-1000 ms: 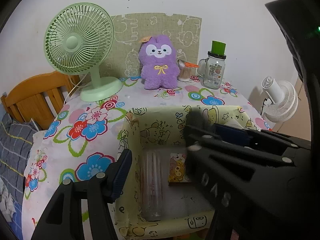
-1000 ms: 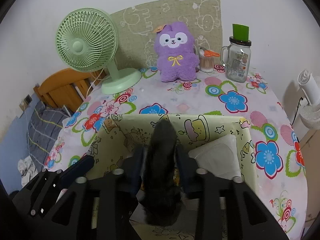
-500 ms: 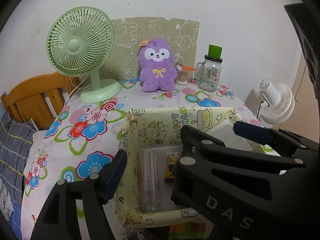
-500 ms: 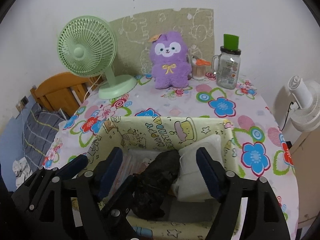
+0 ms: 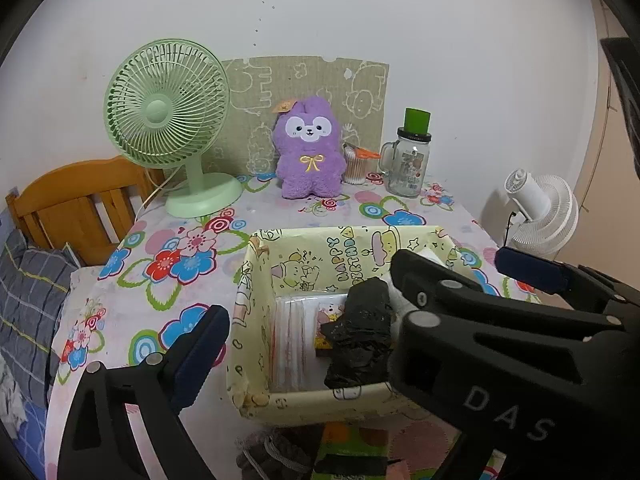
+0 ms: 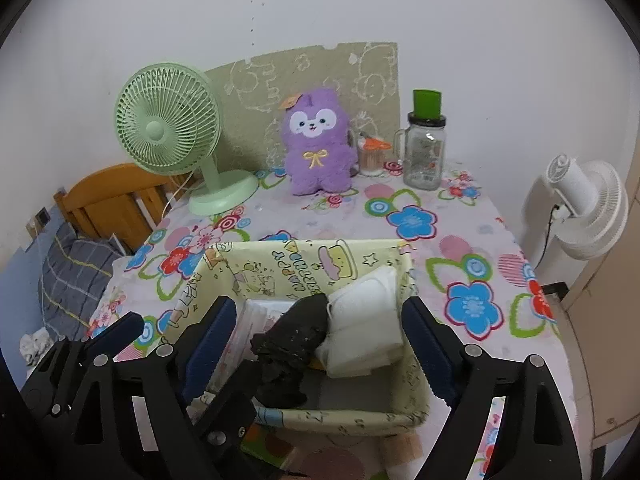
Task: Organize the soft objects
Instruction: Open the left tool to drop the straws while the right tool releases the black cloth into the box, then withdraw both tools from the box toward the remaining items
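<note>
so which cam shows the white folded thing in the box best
The right wrist view. There the white folded pad shows almost whole, leaning in the right side of the yellow box beside the black bundle. In the left wrist view only a sliver of the pad shows, the rest hidden behind a black gripper arm.

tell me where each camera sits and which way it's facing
Left wrist: sits on the left gripper, looking forward and down at the yellow box; its own fingers show, with the right gripper's body crossing at right.
Right wrist: sits on the right gripper, above the box's near edge; its fingers straddle the black bundle.
Shared: box, bundle, purple plush, green fan, jar.
</note>
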